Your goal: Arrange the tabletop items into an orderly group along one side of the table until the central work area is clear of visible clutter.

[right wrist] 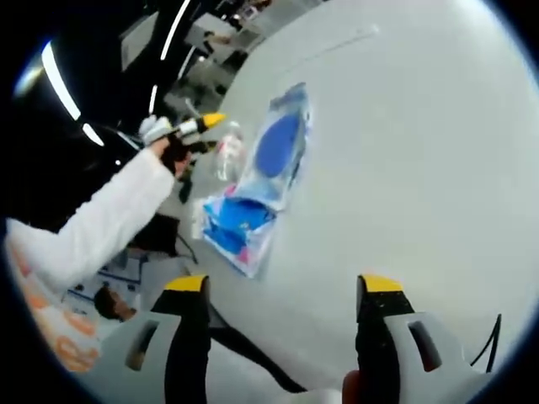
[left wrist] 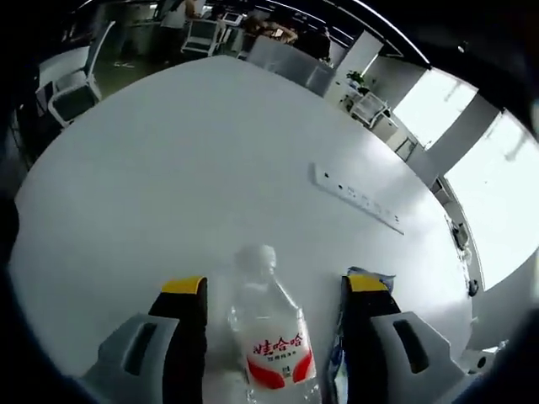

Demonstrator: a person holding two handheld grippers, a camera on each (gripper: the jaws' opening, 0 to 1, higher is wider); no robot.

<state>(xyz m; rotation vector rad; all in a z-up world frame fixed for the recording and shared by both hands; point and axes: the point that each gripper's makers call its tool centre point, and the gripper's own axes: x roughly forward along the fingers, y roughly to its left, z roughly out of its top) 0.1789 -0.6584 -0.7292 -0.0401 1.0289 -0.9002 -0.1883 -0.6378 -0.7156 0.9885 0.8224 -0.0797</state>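
Your left gripper (left wrist: 275,290) stands wide open with the water bottle (left wrist: 271,337) upright between its yellow-tipped jaws, neither jaw touching it. Centre the bottle and close low on the body at the red-and-white label, not up at the narrow neck; the clear plastic looks thin and slick, so squeeze gently and keep it vertical as you move it toward the table edge. Just right of the bottle, behind the right jaw, peeks the corner of a blue plastic packet (left wrist: 370,274); keep the jaw off it. Your right gripper (right wrist: 285,286) is also open and holds nothing, hovering over bare white table (right wrist: 404,168). From there the packet (right wrist: 257,189), a flat glossy bag with a blue oval inside, lies to the far left beside the bottle (right wrist: 228,150) and the left gripper (right wrist: 195,130). A long white power strip (left wrist: 358,199) lies farther out.
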